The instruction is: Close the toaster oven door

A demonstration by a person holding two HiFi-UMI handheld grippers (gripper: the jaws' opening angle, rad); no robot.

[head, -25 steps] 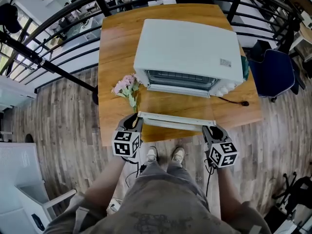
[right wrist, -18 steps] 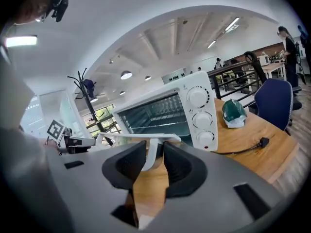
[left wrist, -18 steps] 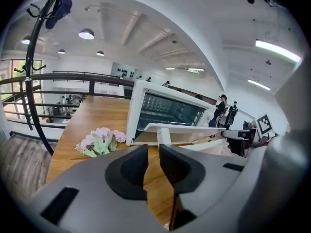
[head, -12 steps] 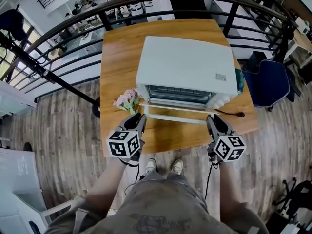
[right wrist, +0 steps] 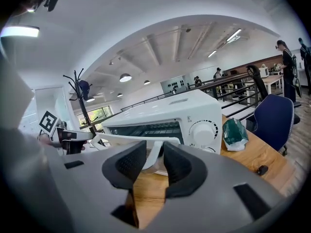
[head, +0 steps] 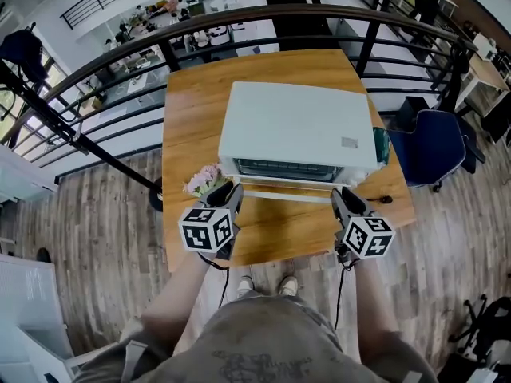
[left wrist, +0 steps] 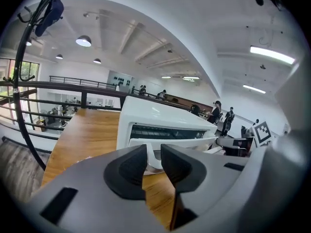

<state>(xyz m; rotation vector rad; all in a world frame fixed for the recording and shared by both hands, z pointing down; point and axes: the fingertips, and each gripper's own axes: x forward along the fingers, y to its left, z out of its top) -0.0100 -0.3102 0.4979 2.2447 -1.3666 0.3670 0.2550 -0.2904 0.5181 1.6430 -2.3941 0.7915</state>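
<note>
The desk [head: 192, 118] carries the toaster oven [head: 295, 126], whose door [head: 286, 181] is tipped up nearly shut, with a slim gap left at the top. The left gripper [head: 231, 188] and right gripper [head: 339, 194] each have their fingers closed narrowly on one end of the door handle [head: 287, 194]. The left fingers have just been opening, with the handle end between them. The likely risk is that this looser left hold slips off and the door drops back or closes crooked.
</note>
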